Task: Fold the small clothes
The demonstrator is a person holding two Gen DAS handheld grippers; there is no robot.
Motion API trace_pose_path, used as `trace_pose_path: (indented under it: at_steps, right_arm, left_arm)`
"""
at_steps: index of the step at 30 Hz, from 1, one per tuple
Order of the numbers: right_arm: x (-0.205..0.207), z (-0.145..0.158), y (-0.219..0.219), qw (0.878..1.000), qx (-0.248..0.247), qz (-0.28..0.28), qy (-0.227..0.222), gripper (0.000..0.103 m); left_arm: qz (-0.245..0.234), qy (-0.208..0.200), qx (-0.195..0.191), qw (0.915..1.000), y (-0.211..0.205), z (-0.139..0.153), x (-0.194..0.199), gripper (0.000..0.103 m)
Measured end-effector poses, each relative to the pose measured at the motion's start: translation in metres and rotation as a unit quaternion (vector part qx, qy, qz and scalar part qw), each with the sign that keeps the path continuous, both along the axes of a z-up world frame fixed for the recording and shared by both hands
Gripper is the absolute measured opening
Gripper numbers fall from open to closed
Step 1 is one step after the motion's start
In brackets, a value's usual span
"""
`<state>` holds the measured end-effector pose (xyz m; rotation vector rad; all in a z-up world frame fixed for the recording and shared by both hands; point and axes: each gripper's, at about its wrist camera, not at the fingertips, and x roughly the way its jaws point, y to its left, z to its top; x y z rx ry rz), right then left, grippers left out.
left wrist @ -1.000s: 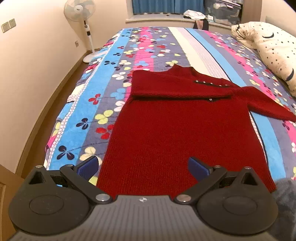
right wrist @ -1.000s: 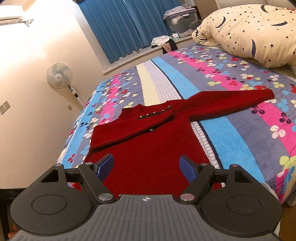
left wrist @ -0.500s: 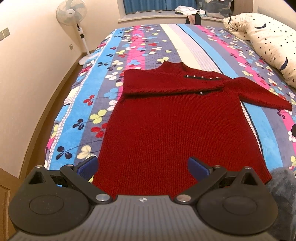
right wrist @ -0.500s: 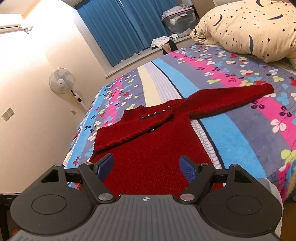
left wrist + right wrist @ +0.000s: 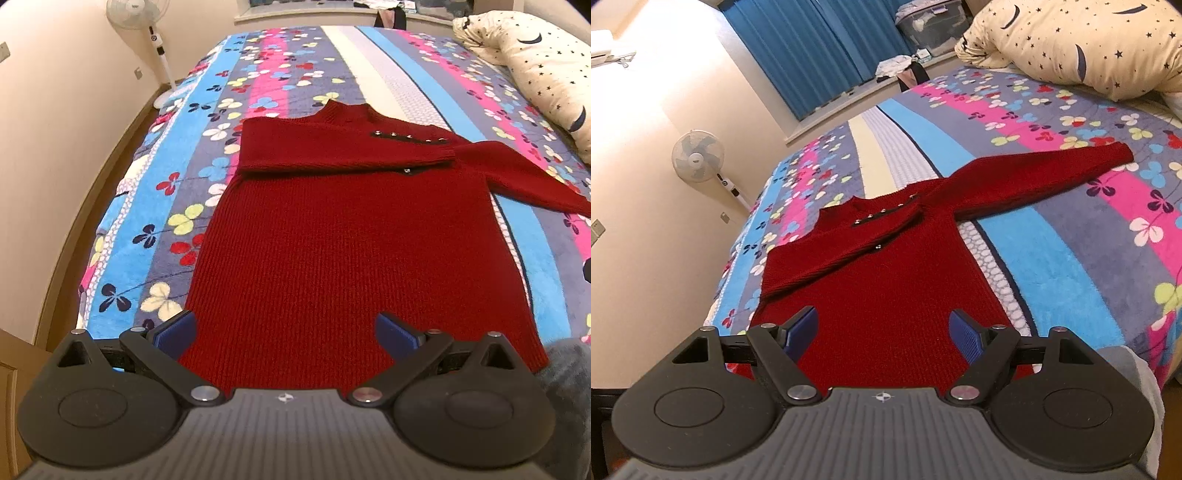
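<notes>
Lying flat on the bed, the red sweater had one sleeve folded across its chest and the other sleeve extended toward 2 o'clock. Left gripper and right gripper fingers were spread, holding nothing. Risk: a shallow pinch would likely drag the knit and undo the fold.

Both wrists low, toward sweater, seemingly near.
</notes>
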<state>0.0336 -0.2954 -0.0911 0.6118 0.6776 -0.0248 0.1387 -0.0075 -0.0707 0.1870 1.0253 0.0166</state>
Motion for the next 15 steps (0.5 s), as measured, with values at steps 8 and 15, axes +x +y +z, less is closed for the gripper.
trace_pose_path:
  at_steps: [8, 15]
  right_arm:
    - [0.025, -0.017, -0.017, 1.0, 0.009, -0.016, 0.019, 0.079]
    - [0.06, -0.045, -0.061, 0.997, 0.016, -0.069, 0.042, 0.079]
  left_arm:
    - [0.003, 0.025, 0.009, 0.9996, -0.007, -0.018, 0.027, 0.103]
    - [0.011, 0.041, 0.018, 0.999, -0.011, -0.032, 0.059, 0.103]
